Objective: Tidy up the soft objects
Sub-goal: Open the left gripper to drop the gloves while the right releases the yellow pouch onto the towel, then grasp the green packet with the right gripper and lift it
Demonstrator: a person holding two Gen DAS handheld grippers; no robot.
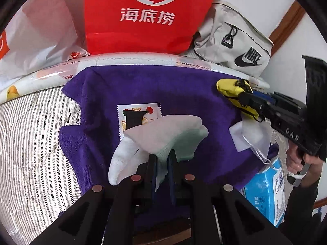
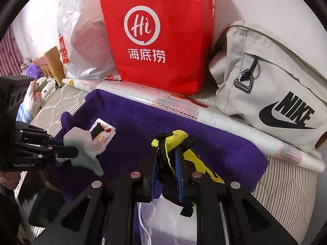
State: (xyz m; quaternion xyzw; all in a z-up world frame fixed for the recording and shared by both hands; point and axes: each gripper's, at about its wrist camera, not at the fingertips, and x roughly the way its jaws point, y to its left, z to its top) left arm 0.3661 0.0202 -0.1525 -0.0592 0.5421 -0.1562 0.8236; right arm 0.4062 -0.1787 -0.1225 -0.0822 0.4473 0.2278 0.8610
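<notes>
Left-wrist view first: striped bedding (image 1: 30, 143) fills the left, and a purple towel (image 1: 143, 89) is spread over it towards the middle. On the towel lies a small packet (image 1: 139, 112) printed with fruit slices. Just near of it, the left gripper (image 1: 162, 161) is nearly closed, its jaws pinching a pale sock (image 1: 169, 134) that droops to either side above the towel. Further right, the right gripper (image 1: 248, 100) clamps a yellow pouch (image 1: 229, 87) over the towel's far right corner; a white mesh bag (image 1: 253, 138) lies below it, with a blue box (image 1: 263, 189) at the near right edge. A hand (image 1: 296, 159) grips that tool's handle.

Along the far side, left to right, stand a white plastic bag (image 1: 40, 30), a red bag (image 1: 143, 16) and a grey Nike bag (image 1: 235, 40), behind a rolled printed sheet (image 1: 122, 58).

From the right-wrist view, the sock hangs at the left, touching the packet's near edge, and the pouch sits squeezed between narrowly parted blue-padded jaws in the centre, its black strap (image 2: 187, 210) dangling over the mesh bag.
</notes>
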